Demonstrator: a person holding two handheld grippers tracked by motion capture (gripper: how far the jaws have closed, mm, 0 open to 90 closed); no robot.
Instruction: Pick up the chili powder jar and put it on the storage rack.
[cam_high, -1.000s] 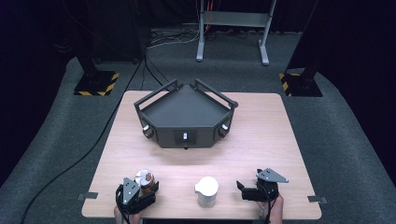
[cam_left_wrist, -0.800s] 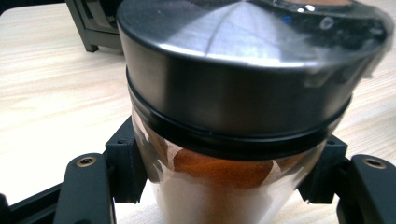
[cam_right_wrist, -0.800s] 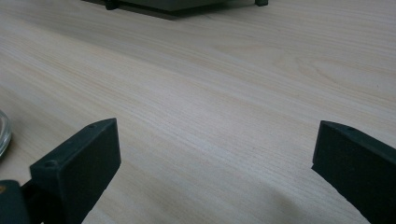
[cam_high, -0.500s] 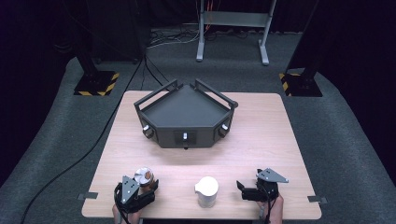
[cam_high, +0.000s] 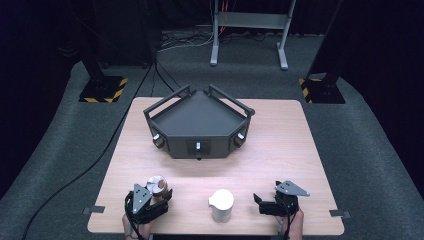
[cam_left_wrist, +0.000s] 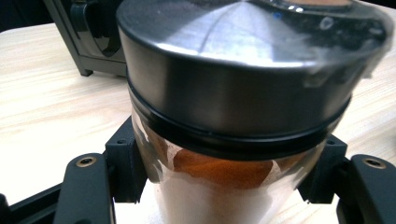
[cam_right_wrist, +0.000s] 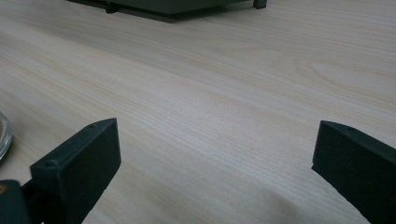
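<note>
Tray (cam_high: 200, 117) sits mid-table (cam_high: 280, 145), toward the far edge. Near edge, left to right: jar (cam_high: 157, 186) in left tool (cam_high: 159, 196), jug (cam_high: 221, 204) centre, right tool (cam_high: 260, 203) beside it, apart.

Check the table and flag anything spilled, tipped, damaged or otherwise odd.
Nothing stands out. The left gripper clamps a metal-lidded jar of orange powder, lid on. The white container stands upright, the right gripper is open, and the wooden table shows no spill.
</note>
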